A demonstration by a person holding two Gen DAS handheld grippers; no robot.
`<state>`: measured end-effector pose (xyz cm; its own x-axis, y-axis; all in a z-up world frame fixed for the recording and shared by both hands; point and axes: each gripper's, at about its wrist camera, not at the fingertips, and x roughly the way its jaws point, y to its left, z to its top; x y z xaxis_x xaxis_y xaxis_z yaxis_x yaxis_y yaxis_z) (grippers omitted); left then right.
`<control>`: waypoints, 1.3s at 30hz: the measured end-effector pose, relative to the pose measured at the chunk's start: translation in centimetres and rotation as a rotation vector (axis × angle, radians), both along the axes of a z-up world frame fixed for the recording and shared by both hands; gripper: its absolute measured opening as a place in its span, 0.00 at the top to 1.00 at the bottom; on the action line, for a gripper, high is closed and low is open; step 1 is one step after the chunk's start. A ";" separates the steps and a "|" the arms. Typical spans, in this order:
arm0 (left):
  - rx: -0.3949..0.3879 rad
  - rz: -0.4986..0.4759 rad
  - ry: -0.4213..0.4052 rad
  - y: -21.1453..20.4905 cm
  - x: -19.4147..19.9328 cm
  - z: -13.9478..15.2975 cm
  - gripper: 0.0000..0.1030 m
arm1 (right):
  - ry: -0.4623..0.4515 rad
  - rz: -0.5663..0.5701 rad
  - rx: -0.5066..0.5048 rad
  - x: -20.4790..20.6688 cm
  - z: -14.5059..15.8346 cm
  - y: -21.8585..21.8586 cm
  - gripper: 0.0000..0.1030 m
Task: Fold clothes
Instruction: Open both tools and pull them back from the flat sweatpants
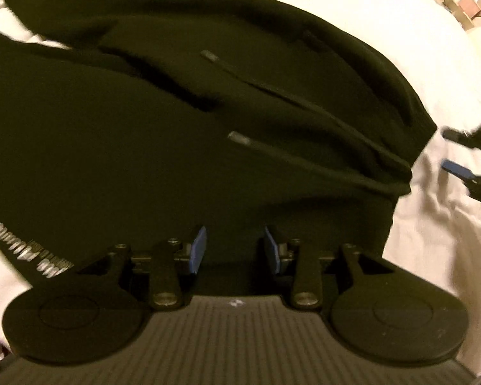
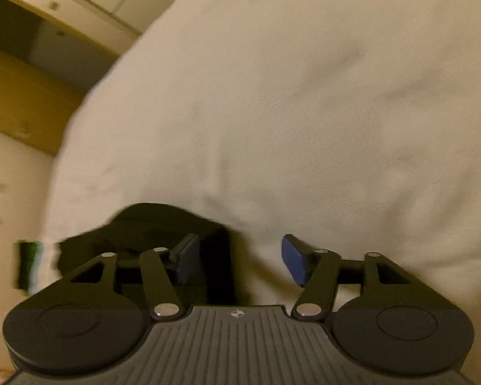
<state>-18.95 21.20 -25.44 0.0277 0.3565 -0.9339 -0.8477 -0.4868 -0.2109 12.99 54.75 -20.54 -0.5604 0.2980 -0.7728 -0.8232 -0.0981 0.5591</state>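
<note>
hovering over dark cloth, the left gripper point(image 1: 233, 250) has its jaws parted, the blue rubbery pads point(image 1: 199, 250) holding nothing; black linkage arms and two round discs sit on a ribbed grey body below them. straight ahead of its fingers spreads a black hoodie point(image 1: 144, 147), a soft matte knit lying mostly flat on a white bed sheet point(image 1: 352, 22). two flat drawcords point(image 1: 304, 157) with pale, hard tips run diagonally across it ahead and to the right. ahead and to the left, a sleeve folds over the body, making a thick step in the cloth. blurred white lettering point(image 1: 25, 247) marks the fabric near the left finger. the hoodie's right edge falls away just right of the right finger, with bare sheet beyond it.

the right gripper point(image 1: 455, 150) shows at the far right of the left wrist view, off the hoodie's edge and above the sheet. in its own view the right gripper point(image 2: 239, 258) is spread wide and empty, blue pads point(image 2: 293, 263) well apart. a rounded bit of the black hoodie point(image 2: 163, 221) lies behind its left finger; whether they touch cannot be told. ahead and to the right, the rumpled white sheet point(image 2: 304, 112) gives broad open room. far left, the bed's edge curves down beside a wooden cabinet point(image 2: 22, 96).
</note>
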 end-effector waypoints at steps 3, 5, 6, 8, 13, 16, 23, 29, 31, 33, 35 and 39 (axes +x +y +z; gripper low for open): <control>-0.013 0.015 0.028 -2.1 -1.0 1.3 0.65 | -0.160 0.093 0.099 -0.1 3.0 -3.7 0.44; -0.021 0.024 0.052 -3.0 -2.6 1.7 0.65 | -0.158 0.245 0.107 -2.9 3.6 -7.3 0.50; -0.026 0.026 0.067 -3.3 -3.4 1.7 0.65 | -0.149 0.322 0.103 -4.5 3.7 -9.2 0.51; -0.034 0.024 0.104 -3.8 -5.1 1.4 0.65 | -0.145 0.454 0.100 -7.9 3.4 -12.6 0.52; -0.083 -0.036 0.165 -4.4 -9.2 -1.4 0.65 | -0.322 0.586 0.103 -13.1 -0.2 -20.9 0.53; -0.135 -0.115 0.132 -5.8 -11.2 -2.8 0.65 | -0.444 0.528 0.048 -12.6 -1.3 -24.4 0.42; -0.191 -0.309 0.107 -8.4 -14.8 0.8 0.65 | -0.536 0.139 -0.095 -10.9 3.4 -30.3 0.40; -0.086 -0.343 0.224 -9.1 -17.9 9.7 0.54 | -0.382 0.015 -0.006 -15.4 12.3 -34.7 0.14; -0.044 -0.329 0.255 -9.4 -18.6 12.4 0.52 | -0.389 0.026 -0.005 -17.2 14.2 -35.1 0.14; -0.018 -0.310 0.264 -9.8 -19.1 14.0 0.48 | -0.402 0.040 -0.005 -19.0 15.7 -35.6 0.14; 0.006 -0.289 0.272 -10.3 -19.6 15.6 0.45 | -0.416 0.040 0.018 -20.3 17.2 -36.5 0.14; 0.033 -0.261 0.297 -12.2 -19.6 18.1 0.45 | -0.414 0.046 0.057 -23.4 19.0 -36.0 0.14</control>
<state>-38.59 9.00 -7.34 -0.1482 0.4034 -0.9029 -0.9686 -0.2434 0.0502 -10.45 18.76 -1.54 -0.2198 0.3289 -0.9184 -0.9714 -0.1610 0.1748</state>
